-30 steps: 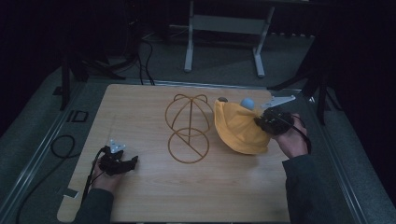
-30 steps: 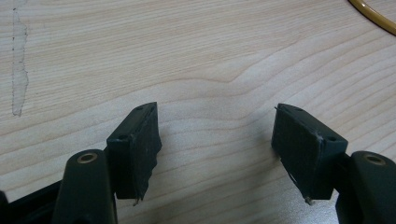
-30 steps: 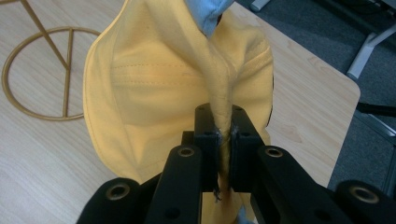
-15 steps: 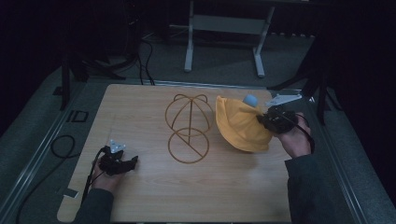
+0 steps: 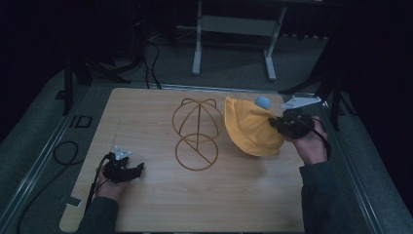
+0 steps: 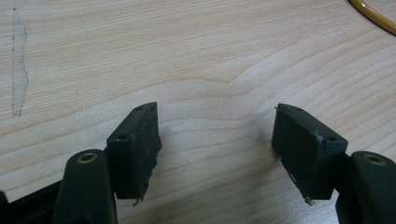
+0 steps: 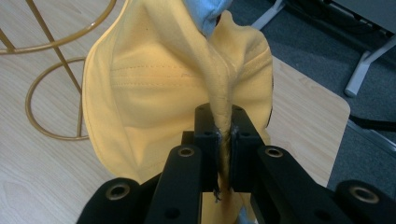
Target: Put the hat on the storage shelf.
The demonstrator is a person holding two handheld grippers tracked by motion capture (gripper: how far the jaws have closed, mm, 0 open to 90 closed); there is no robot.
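A yellow cloth hat (image 5: 249, 127) with a pale blue part (image 5: 262, 102) at its top hangs over the table's right side. My right gripper (image 5: 275, 124) is shut on a pinched fold of it; the right gripper view has the yellow cloth (image 7: 154, 79) squeezed between the black jaws of that gripper (image 7: 222, 125). A gold wire hat stand (image 5: 196, 132) rises mid-table, just left of the hat. My left gripper (image 5: 139, 168) rests low at the front left, jaws wide apart. In the left gripper view, bare wood lies between its pads (image 6: 135, 150).
The wooden table (image 5: 146, 112) has grey floor around it and a metal frame leg (image 5: 197, 44) behind. A black cable (image 5: 65, 152) loops off the left edge. A faint scuff (image 6: 18, 70) marks the wood near my left gripper.
The right gripper has lifted the hat a little and tilted it toward the stand. The left gripper has stayed where it was.
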